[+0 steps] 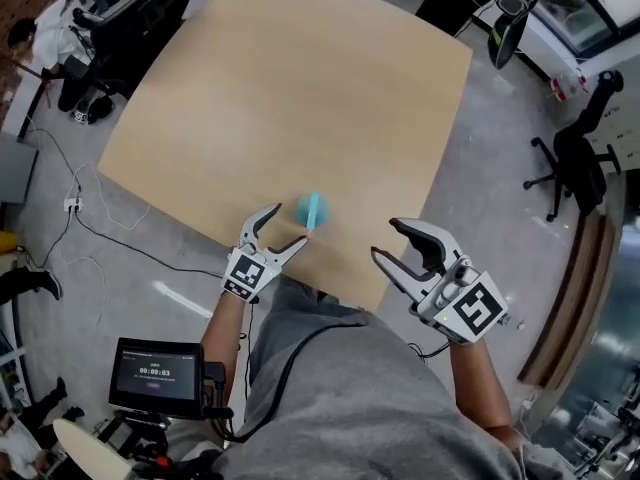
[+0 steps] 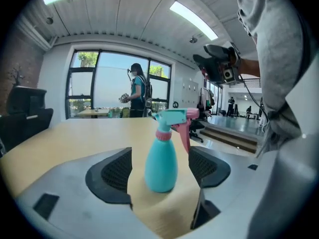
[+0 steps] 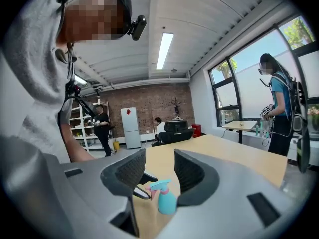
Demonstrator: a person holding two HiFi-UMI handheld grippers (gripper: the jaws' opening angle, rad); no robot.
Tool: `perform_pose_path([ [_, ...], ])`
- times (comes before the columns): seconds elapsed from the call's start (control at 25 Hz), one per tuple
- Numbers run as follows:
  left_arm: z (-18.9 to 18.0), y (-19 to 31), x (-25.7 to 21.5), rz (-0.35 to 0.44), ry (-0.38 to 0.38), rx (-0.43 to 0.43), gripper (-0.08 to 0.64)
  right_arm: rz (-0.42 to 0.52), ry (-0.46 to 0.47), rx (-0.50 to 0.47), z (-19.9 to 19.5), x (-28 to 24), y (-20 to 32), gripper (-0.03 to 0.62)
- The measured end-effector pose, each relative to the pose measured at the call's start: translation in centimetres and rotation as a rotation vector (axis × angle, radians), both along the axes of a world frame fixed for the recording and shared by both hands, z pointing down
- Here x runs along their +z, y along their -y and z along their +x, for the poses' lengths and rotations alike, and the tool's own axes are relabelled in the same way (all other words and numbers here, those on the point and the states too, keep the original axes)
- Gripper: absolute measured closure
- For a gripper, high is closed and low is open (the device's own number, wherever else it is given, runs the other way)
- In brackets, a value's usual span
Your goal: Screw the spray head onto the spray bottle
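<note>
On the desk: a teal spray bottle (image 1: pixel 312 211) was found upright, near the edge closest to the person, with bare desk (image 1: pixel 300 88) around it.
Spray head: a teal spray head (image 2: pixel 172 116) with a pink trigger (image 2: pixel 183 133) was seen seated on the neck above a pink collar (image 2: pixel 164 134). No gap was visible at the collar, though how tightly it was threaded could not be told.
Left tool: the left tool (image 1: pixel 288 225) was held with its jaws wide apart. In the left gripper view the bottle was lined up between the two pads, yet neither pad was pressed on it. In the head view the bottle was seen just past the fingertips.
Right tool: the right tool (image 1: pixel 386 238) was held off the desk's edge, well apart from the bottle, with its jaws parted and nothing between them. The bottle was seen only in the distance beyond them.
Step in hand: the head was judged to be already mounted, with the bottle let go by both tools, so the screwing looked finished or nearly so.
Next move: if more tightening was wanted, the body would have to be clamped by the left tool, and the collar would have to be gripped and turned by the right. Otherwise only a clean withdrawal was called for, without the light bottle being knocked over.
</note>
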State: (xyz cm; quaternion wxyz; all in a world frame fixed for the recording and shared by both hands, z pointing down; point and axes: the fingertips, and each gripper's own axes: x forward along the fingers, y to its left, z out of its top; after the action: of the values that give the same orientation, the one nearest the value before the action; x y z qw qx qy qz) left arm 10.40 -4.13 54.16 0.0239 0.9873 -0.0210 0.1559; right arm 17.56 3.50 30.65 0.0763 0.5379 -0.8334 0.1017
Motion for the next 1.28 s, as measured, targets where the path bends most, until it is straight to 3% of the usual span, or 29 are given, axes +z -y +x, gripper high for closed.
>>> perform_pose_path([
  [0.28, 7.0, -0.9, 7.2, 0.039, 0.073, 0.176, 0.201, -0.098, -0.023, -0.004, 3.3, 4.2, 3.0, 0.426],
  [0.44, 9.4, -1.8, 8.1, 0.091, 0.070, 0.213, 0.192, -0.140, -0.114, -0.101, 2.7, 5.6, 3.8, 0.426],
  [0.56, 10.0, -2.3, 7.8, 0.101, 0.042, 0.233, 0.192, -0.231, -0.425, -0.360, -0.2, 8.4, 3.1, 0.426],
  [0.68, 10.7, -2.3, 7.3, 0.071, 0.003, 0.252, 0.192, -0.177, -0.839, -0.735, -2.8, 11.2, 3.0, 0.426],
  [0.76, 11.1, -2.3, 7.1, 0.037, -0.019, 0.254, 0.192, -0.160, -1.014, -0.942, -3.2, 12.8, 3.5, 0.426],
  [0.92, 12.0, -2.2, 7.0, -0.010, -0.047, 0.242, 0.192, -0.174, -1.250, -1.265, -2.2, 16.2, 4.6, 0.426],
  [1.04, 12.9, -2.0, 6.6, -0.019, -0.048, 0.243, 0.192, -0.215, -1.357, -1.445, -0.7, 18.3, 4.6, 0.426],
  [1.28, 14.5, -2.0, 6.5, -0.037, -0.043, 0.230, 0.192, -0.158, -1.488, -1.614, 1.7, 21.5, 4.8, 0.438],
])
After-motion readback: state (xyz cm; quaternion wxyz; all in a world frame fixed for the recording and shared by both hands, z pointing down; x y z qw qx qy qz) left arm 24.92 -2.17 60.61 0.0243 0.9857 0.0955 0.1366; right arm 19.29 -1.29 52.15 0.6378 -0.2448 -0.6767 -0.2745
